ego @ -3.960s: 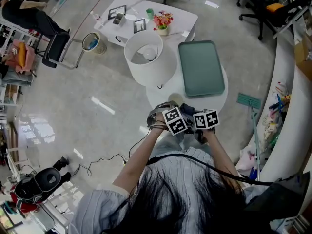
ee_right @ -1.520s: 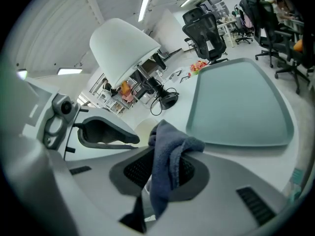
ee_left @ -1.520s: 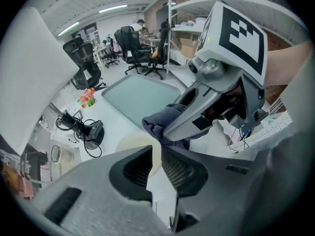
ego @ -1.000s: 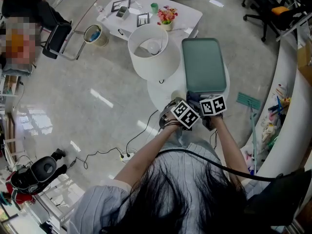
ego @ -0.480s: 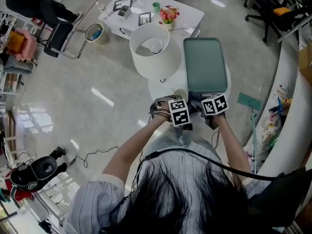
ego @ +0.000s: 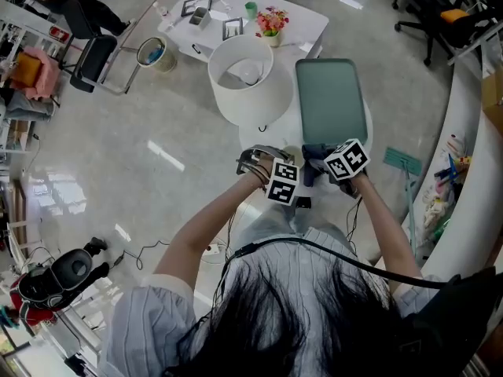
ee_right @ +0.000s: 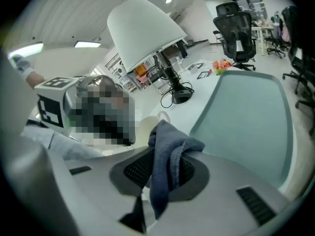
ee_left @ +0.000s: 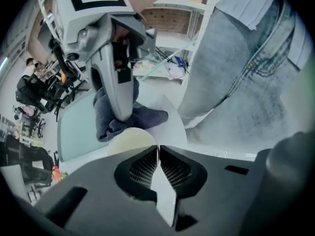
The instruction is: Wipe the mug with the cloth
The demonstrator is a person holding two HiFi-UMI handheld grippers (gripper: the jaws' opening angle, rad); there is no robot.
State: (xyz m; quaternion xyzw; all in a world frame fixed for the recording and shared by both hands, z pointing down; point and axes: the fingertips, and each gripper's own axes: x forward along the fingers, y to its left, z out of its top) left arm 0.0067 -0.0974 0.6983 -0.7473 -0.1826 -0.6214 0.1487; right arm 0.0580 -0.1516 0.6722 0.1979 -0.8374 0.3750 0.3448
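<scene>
A cream mug (ee_left: 129, 140) stands at the near edge of the round white table (ego: 256, 140), its handle (ee_right: 162, 116) turned toward the tray. My left gripper (ee_left: 158, 151) is shut, with a pale edge of the mug pinched between its pads. In the head view the left gripper (ego: 277, 171) sits just left of the mug (ego: 291, 155). A dark blue cloth (ee_right: 170, 149) hangs from my right gripper (ee_right: 165, 167), which is shut on it. The cloth (ee_left: 133, 121) lies bunched against the far side of the mug, under the right gripper (ee_left: 120, 109).
A green tray (ego: 330, 100) lies on the table just beyond the cloth. A big white lampshade (ego: 240, 77) stands at the table's far left, its black cable (ee_right: 173, 90) coiled at the base. The person's jeans (ee_left: 236, 82) are close to the table edge.
The left gripper has shifted a little left and toward the person over the last second. The right gripper has tilted up, and more of the cloth shows beside the mug.
</scene>
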